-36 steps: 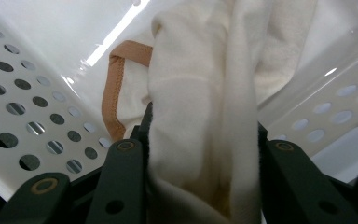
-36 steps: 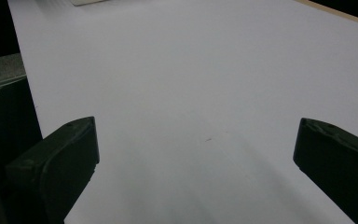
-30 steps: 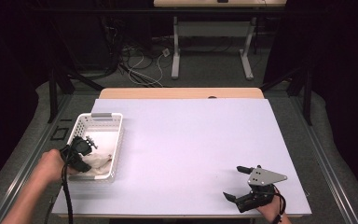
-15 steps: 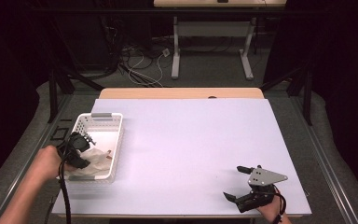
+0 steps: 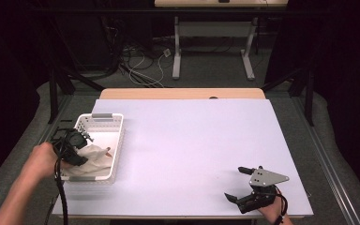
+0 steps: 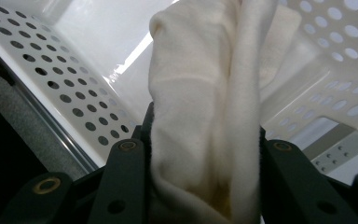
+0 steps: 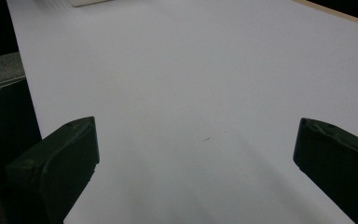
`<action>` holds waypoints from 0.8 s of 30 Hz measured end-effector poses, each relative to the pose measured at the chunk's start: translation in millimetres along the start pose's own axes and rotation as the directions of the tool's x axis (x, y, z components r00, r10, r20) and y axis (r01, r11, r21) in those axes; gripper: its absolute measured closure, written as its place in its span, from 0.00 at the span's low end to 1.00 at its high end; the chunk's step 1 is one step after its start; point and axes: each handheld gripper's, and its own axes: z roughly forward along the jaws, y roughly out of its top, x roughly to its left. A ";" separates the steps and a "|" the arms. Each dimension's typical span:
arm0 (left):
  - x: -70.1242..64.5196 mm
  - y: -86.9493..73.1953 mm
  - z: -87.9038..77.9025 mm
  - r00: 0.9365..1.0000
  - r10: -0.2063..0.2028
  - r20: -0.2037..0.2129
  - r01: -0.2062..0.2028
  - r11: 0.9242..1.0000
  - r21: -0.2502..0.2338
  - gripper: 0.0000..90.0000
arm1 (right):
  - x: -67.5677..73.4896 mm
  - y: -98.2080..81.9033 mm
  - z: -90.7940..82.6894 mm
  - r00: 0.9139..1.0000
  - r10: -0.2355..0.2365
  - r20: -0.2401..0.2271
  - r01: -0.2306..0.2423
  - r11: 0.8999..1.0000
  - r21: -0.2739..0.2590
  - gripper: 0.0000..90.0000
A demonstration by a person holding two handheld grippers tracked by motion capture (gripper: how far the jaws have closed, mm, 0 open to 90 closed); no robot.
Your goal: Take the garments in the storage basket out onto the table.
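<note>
Cloth (image 6: 205,116) sits pinched between the jaws of the left gripper (image 5: 75,147), bunched inside the white basket (image 5: 117,140). Well away from the basket, the right gripper (image 5: 246,185) rests on the table (image 5: 192,136), jaws spread wide around nothing.

Dim room, grey carpeted floor (image 5: 37,98), white-legged desk frame (image 5: 211,47) at the back, tangled cables (image 5: 140,58) beneath, pale lilac tabletop (image 5: 201,140) brightly lit
</note>
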 end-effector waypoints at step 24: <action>7.1 14.4 -37.0 0.997 0.053 -0.051 -0.052 0.999 0.013 0.72 | 0.2 -0.5 0.9 1.000 0.004 -0.001 -0.004 1.000 -0.005 0.00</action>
